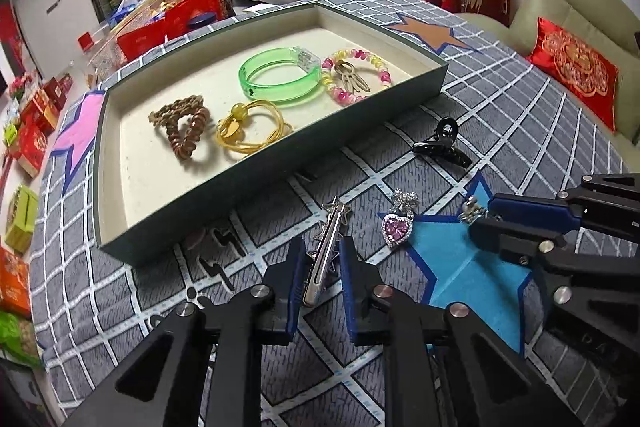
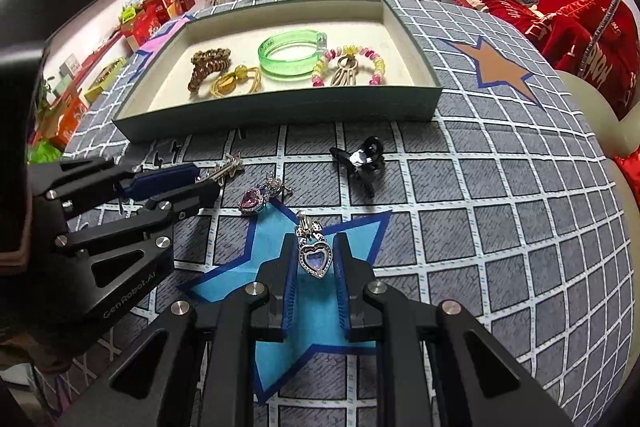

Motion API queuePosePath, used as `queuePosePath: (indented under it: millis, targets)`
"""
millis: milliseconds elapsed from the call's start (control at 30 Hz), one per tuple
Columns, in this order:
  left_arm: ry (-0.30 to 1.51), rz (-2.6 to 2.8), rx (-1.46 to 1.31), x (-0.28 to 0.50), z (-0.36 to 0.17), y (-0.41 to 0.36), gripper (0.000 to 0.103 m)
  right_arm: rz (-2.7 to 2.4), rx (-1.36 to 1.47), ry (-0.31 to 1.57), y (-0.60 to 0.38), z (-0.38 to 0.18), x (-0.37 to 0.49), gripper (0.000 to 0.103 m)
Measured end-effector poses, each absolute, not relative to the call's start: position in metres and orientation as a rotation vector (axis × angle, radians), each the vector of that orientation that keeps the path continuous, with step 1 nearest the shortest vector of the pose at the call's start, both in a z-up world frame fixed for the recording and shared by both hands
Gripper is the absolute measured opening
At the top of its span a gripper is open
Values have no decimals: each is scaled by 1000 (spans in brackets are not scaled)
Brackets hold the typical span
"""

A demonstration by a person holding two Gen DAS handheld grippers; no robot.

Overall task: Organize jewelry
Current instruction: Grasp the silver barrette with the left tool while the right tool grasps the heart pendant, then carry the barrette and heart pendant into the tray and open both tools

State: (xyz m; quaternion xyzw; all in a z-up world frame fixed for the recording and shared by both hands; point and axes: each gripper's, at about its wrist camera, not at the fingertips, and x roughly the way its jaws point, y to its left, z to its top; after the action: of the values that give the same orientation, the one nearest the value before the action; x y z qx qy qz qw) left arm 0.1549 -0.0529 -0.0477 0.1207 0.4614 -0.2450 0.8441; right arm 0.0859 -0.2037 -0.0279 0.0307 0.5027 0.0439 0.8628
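Jewelry tray [image 1: 248, 183] sat at the table's far edge, four pieces inside.
Star hair clip [image 1: 328, 247], stiff, slick metal, lay between the left gripper's [image 1: 320, 263] parted fingers; grip its flat sides. Blue heart pendant [image 2: 317, 259], light and delicate, lay between the right gripper's [image 2: 316, 259] narrow gap.

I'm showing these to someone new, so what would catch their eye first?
Probably the green bangle glowing in the tray, beside a pink and yellow bead bracelet. Next, the two heart pendants on the star-patterned cloth: a pink one lying free, a blue one between the right tongs.
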Motion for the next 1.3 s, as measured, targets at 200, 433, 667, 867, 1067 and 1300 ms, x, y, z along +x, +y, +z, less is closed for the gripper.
queuePosePath:
  millis: [200, 433, 667, 867, 1067, 1300]
  targets:
    - [957, -531, 176, 149, -29, -35, 34, 99, 96, 1028, -208, -13, 81, 19]
    - [911, -542, 122, 149, -3, -19, 34, 121, 142, 989, -210, 9, 87, 19]
    - [874, -497, 82, 169, 15, -1, 34, 141, 164, 964, -207, 22, 114, 19]
    - [874, -424, 33, 204, 16, 18, 34, 158, 150, 959, -199, 28, 154, 19]
    - [901, -352, 42, 241, 5, 31, 34, 176, 131, 993, -188, 17, 198, 19]
    - [980, -348, 72, 264, -18, 27, 34, 173, 138, 1103, -183, -14, 232, 19]
